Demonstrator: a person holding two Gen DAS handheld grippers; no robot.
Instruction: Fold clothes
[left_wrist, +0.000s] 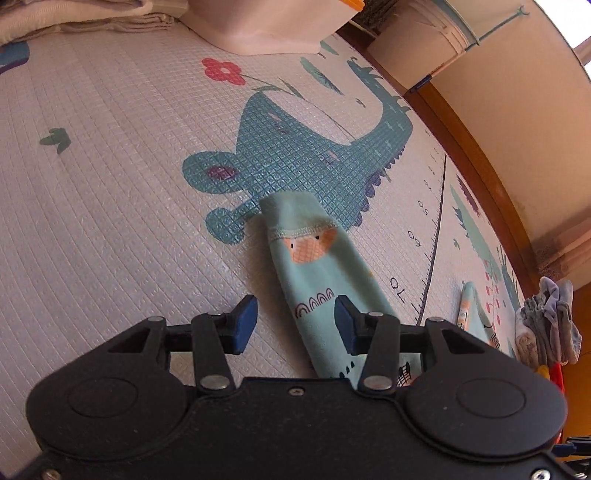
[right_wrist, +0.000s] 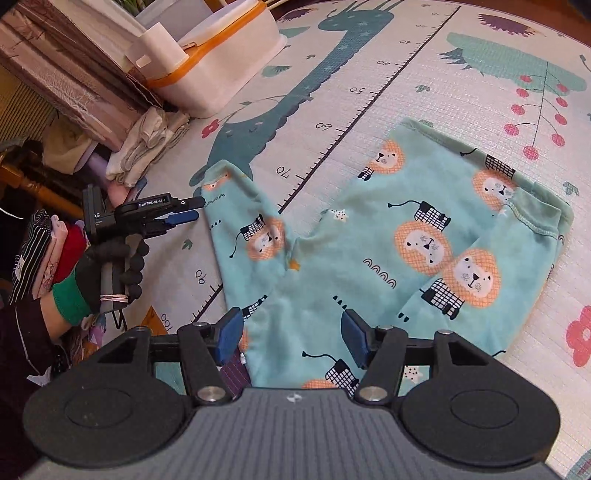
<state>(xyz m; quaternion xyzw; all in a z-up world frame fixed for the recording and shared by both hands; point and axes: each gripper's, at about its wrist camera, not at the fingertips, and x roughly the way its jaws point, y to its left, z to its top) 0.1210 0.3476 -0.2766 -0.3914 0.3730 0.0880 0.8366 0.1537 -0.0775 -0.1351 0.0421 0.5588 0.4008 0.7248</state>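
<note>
A teal lion-print garment lies spread on the play mat, its hemmed wide end at the far right. One narrow leg runs away from me in the left wrist view and ends in a stitched cuff. My left gripper is open over this leg; the fabric passes under the right pad, not pinched. In the right wrist view the left gripper, held by a gloved hand, sits beside that cuff. My right gripper is open above the garment's near part, holding nothing.
A white box with an orange band and folded cloths stand at the mat's far left edge. Folded clothes are stacked by the person's sleeve. A crumpled grey pile lies near the wooden skirting.
</note>
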